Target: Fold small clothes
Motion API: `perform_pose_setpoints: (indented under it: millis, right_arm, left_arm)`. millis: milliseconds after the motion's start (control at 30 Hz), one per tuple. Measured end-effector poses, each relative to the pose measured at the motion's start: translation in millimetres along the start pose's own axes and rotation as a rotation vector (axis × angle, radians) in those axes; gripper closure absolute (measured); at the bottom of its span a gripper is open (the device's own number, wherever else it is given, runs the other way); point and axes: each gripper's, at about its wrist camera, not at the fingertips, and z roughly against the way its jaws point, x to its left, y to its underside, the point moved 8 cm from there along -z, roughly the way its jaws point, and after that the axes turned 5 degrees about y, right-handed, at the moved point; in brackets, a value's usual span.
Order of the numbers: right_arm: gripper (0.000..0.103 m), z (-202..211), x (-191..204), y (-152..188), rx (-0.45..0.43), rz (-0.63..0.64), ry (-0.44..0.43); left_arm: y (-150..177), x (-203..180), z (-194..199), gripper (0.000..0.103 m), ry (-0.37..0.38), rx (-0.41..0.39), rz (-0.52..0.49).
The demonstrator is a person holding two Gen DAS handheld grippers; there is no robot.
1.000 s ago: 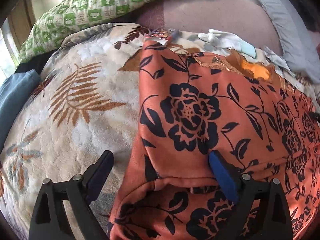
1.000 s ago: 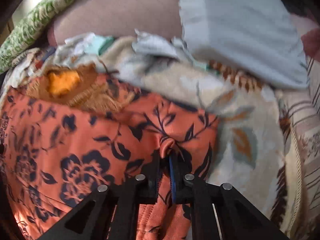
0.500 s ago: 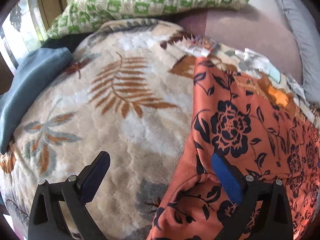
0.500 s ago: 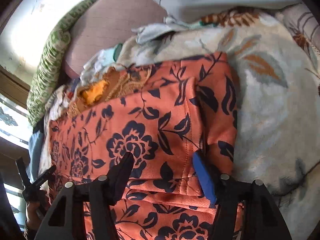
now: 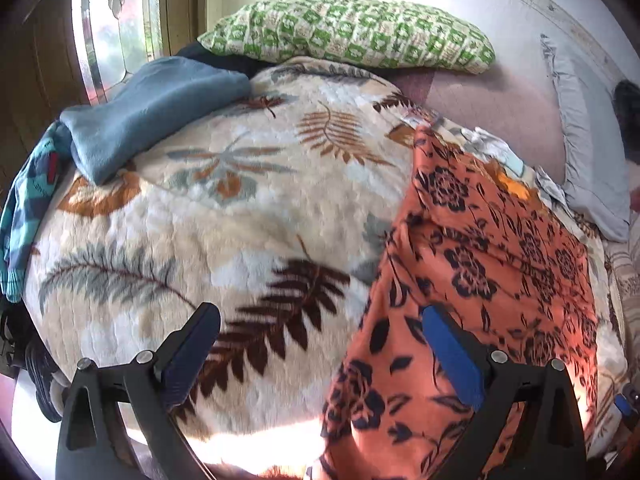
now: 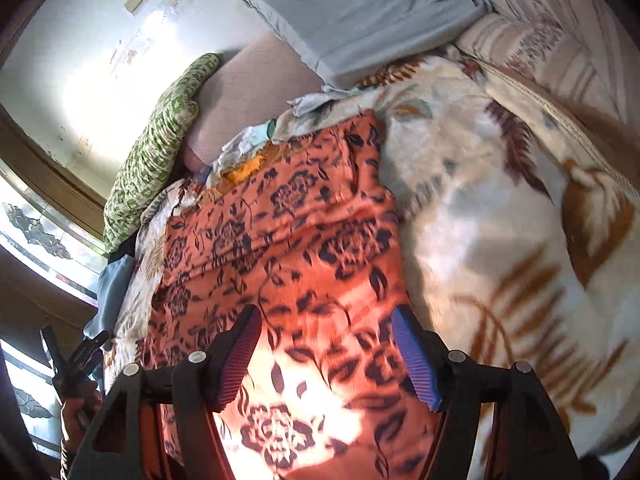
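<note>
My left gripper gapes empty; the right gripper is opening above the orange floral garment, twelve o'clock.

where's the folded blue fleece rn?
Left wrist view, upper left: the blue fleece lies on the leaf-print blanket by the window, just below the green pillow, far from the orange floral garment.

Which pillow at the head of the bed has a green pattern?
The green checkered pillow beside the window; the other pillow, the grey pillow, is plain.
</note>
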Motion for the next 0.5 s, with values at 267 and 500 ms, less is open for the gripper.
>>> perform_pose_setpoints:
  millis: [267,500]
  right_arm:
    - [0.032,31,-55,77,0.104,-0.027,0.068]
    - [0.032,39,-57,97,0.117,-0.021,0.060]
  left_arm:
    - [78,-10,16,0.002,0.051,0.093,-0.085]
    - [97,-9,13,0.002,0.077,0.141,-0.037]
